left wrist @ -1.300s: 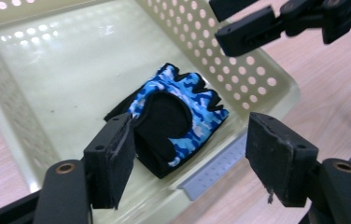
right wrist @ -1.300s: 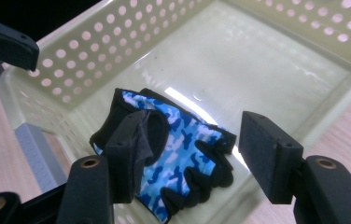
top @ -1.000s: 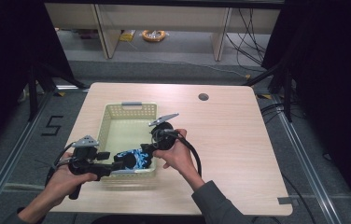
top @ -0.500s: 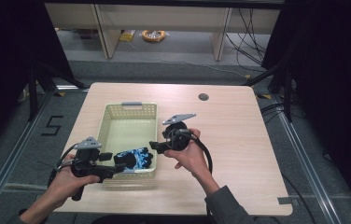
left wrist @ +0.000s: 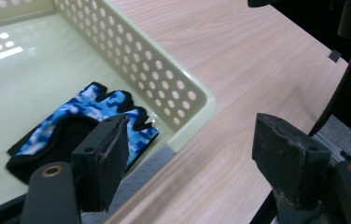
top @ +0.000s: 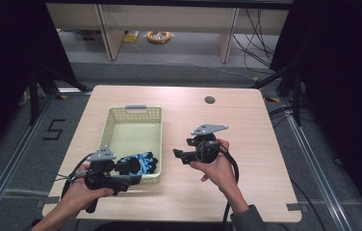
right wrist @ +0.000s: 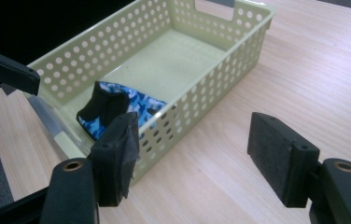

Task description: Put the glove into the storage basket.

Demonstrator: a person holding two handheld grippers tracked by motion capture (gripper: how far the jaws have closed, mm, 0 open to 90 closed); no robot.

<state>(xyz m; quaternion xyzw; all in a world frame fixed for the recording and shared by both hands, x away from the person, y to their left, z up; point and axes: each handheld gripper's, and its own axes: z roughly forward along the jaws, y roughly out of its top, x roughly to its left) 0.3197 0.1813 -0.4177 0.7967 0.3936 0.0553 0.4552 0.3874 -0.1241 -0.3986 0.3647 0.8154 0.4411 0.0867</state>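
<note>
The blue camouflage glove point(top: 139, 163) lay in the near end of the pale green perforated basket point(top: 133, 111) — in the high view the left gripper point(top: 123, 180) covered its cuff end, so its full outline was hard to read there. In the left gripper view its short fingers pointed toward the basket's near corner, long axis running diagonally across the floor. The left gripper's jaws had just been opening and stood apart, nothing between them. The right gripper point(top: 180, 155) hovered over the bare wooden table point(top: 246, 125) beside the basket — jaws likewise just opened, wide and empty.
</note>
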